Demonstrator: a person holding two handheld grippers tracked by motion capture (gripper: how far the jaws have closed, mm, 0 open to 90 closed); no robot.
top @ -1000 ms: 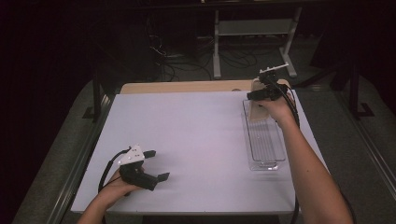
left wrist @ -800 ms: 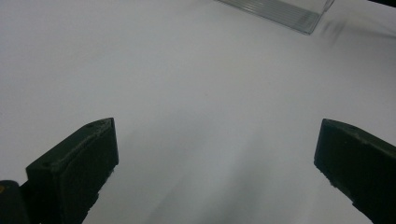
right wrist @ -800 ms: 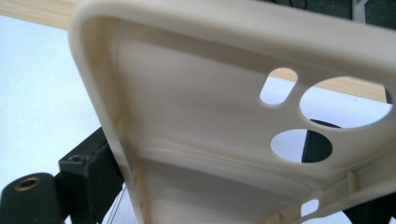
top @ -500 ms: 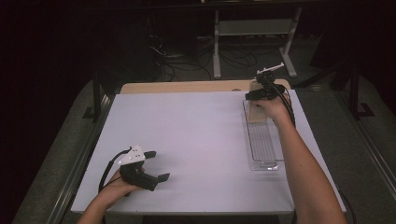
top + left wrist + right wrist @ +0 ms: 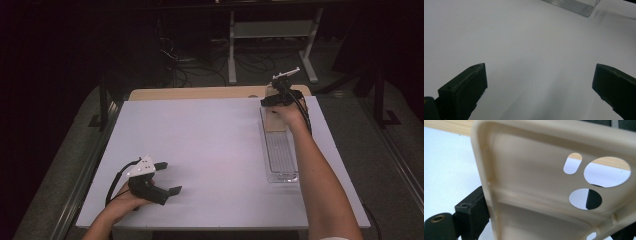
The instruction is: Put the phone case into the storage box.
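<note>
Right gripper point(image 5: 274, 101) fingers are pinching a cream phone case point(image 5: 554, 185) above the clear tray point(image 5: 280, 155), likely needing lowering next, while left gripper point(image 5: 167, 180) fingers are resting spread on the bench point(image 5: 210, 145).

In the right gripper view the cream phone case point(image 5: 544, 195) is cut off at the bottom and right edges, and it hides 1 jaw almost fully. The clear tray point(image 5: 574, 5) is cut off at the top edge of the left gripper view.

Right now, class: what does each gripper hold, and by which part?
The right gripper clamps a cream phone case across its long side edges. The left gripper holds nothing, its jaws open over the white table.
</note>
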